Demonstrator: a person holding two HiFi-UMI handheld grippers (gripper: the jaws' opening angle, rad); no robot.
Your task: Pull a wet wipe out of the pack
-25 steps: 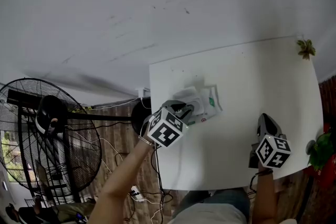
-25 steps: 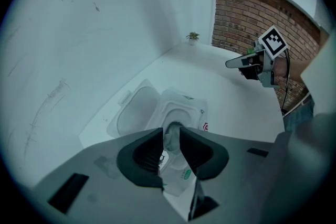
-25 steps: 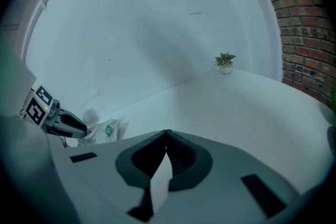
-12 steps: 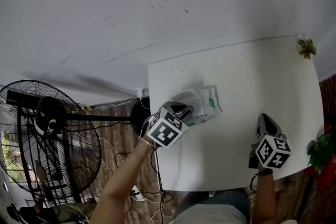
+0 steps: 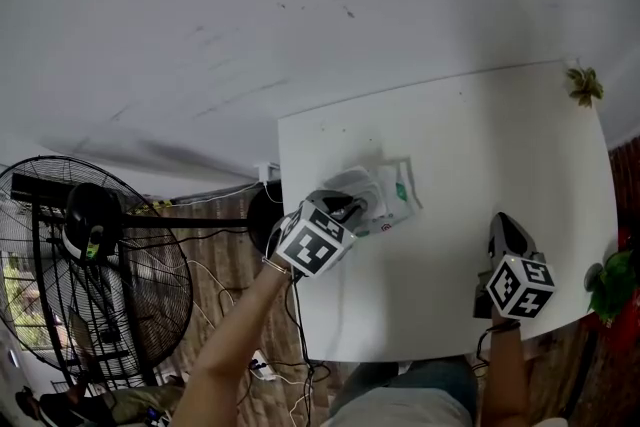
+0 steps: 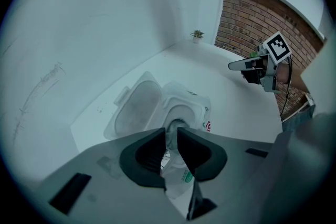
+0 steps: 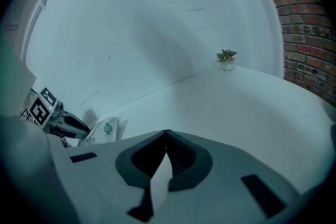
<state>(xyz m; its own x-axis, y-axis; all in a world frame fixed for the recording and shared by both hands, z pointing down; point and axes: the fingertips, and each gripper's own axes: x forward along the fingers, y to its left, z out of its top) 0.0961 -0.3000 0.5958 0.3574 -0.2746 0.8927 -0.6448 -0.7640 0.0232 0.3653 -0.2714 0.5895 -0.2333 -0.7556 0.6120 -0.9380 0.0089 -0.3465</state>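
A white wet-wipe pack (image 5: 395, 193) lies near the left edge of the white table (image 5: 480, 140). Its round flip lid (image 6: 137, 108) stands open. My left gripper (image 5: 362, 207) sits right over the pack's opening. In the left gripper view that gripper (image 6: 169, 136) is shut on a pale wet wipe (image 6: 174, 125) coming up out of the opening. The pack (image 6: 189, 105) rests flat beneath it. My right gripper (image 5: 503, 223) hovers off to the right near the table's front edge, well apart from the pack. It (image 7: 166, 134) is shut with nothing in it.
A small potted plant (image 5: 580, 90) stands at the table's far right corner. A big floor fan (image 5: 90, 285) and cables are on the floor to the left. A brick wall (image 6: 252, 23) lies beyond the right gripper (image 6: 233, 65). More greenery (image 5: 612, 285) sits by the table's right edge.
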